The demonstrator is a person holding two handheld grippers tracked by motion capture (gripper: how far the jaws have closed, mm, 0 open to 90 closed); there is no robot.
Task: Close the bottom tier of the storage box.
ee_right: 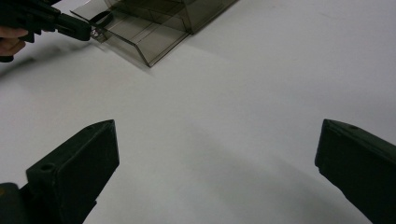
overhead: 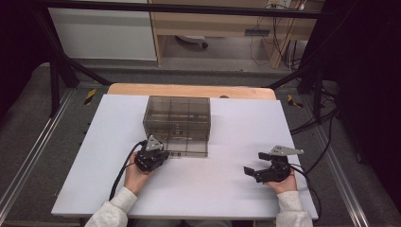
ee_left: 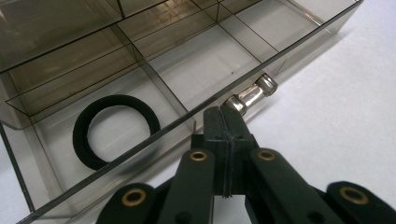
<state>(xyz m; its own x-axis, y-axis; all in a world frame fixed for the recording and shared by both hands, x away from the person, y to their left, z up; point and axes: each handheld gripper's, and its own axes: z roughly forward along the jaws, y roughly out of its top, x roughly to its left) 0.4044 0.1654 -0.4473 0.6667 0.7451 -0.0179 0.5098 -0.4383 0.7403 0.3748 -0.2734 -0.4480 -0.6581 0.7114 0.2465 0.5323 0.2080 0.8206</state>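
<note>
**My left jaws hold the drawer knob, my right jaws wait open**

The smoky plastic drawer box (overhead: 177,124) stands on the white table (overhead: 94,189), toward 12 o'clock from my hands. Its lowest drawer (ee_left: 140,93) is pulled out toward me. Thin walls divide this drawer into compartments. In the compartment at about 9 o'clock from my left jaws lies a black ring (ee_left: 116,130), flat on the floor of the drawer. The compartments next to it look bare, as far as I can see through the tinted plastic.

My left gripper (ee_left: 227,114) is clenched on the small metal knob (ee_left: 252,95) at the front wall of the drawer; the jaws are pressed together and the knob sticks out past their tips, toward 1 o'clock. My right gripper (ee_right: 217,154) is released, the two jaws stand wide apart above the bare table, well apart from the box.

The left gripper view shows the ring and the knob clearly. In the high view they are too small to tell, but there I see both hands, the left hand (overhead: 135,177) just in front of the box and the right hand (overhead: 283,182) at about 3 o'clock from it. The right gripper view shows the open drawer at 11 o'clock with my left gripper touching its front.

Behind the table stand a wooden shelf (overhead: 213,23) and loose cables (overhead: 312,123) on the floor. Nothing lies between my right jaws and the box.
</note>
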